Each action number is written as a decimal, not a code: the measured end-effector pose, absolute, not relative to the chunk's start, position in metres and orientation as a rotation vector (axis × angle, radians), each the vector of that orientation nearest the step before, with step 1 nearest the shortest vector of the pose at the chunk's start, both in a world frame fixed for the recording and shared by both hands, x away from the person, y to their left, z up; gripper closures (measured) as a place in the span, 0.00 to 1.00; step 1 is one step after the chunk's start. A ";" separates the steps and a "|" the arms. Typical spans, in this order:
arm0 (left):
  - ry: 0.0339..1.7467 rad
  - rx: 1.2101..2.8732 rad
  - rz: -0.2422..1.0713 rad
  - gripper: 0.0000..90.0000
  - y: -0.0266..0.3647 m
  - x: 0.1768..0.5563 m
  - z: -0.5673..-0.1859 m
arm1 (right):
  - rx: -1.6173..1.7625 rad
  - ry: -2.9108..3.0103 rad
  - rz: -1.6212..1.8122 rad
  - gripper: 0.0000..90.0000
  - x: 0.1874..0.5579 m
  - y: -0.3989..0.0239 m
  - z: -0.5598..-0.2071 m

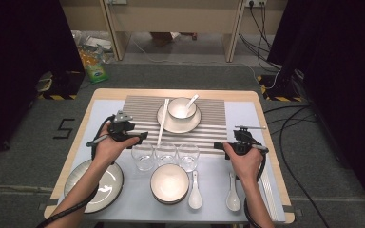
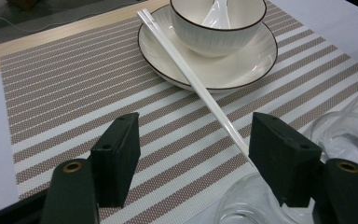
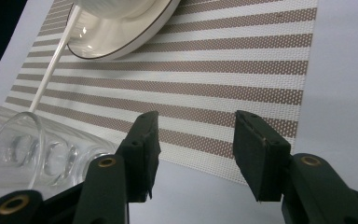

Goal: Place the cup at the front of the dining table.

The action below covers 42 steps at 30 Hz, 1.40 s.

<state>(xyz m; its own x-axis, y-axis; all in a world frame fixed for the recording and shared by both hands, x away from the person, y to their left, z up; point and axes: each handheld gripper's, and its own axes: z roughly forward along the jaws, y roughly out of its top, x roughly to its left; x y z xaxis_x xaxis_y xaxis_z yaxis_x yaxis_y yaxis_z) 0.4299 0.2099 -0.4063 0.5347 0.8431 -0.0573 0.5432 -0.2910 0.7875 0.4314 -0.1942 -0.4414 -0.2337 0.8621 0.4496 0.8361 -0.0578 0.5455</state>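
The left tool (image 2: 193, 161) hovers with its jaws spread wide and nothing between them, and the near tip of the white chopsticks (image 2: 193, 79) lies just ahead of it, close to one jaw. The chopsticks are a slim, glossy pair lying side by side, running from the striped placemat (image 2: 74, 93) up onto the plate (image 2: 256, 60). The right tool (image 3: 193, 154), well apart, is also open and empty.
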 end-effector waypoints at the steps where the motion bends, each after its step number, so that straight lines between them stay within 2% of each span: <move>1: 1.121 1.979 0.475 0.38 0.210 0.429 -0.407 | 1.926 2.131 1.183 0.57 0.432 -0.195 -0.442; 15: 1.106 1.976 0.481 0.38 0.216 0.419 -0.413 | 1.934 2.124 1.180 0.56 0.431 -0.200 -0.443; 26: 1.118 2.011 0.430 0.39 0.219 0.404 -0.427 | 1.939 2.083 1.192 0.56 0.427 -0.207 -0.438; 42: 1.131 2.017 0.376 0.51 0.212 0.403 -0.441 | 1.959 2.077 1.196 0.56 0.426 -0.208 -0.436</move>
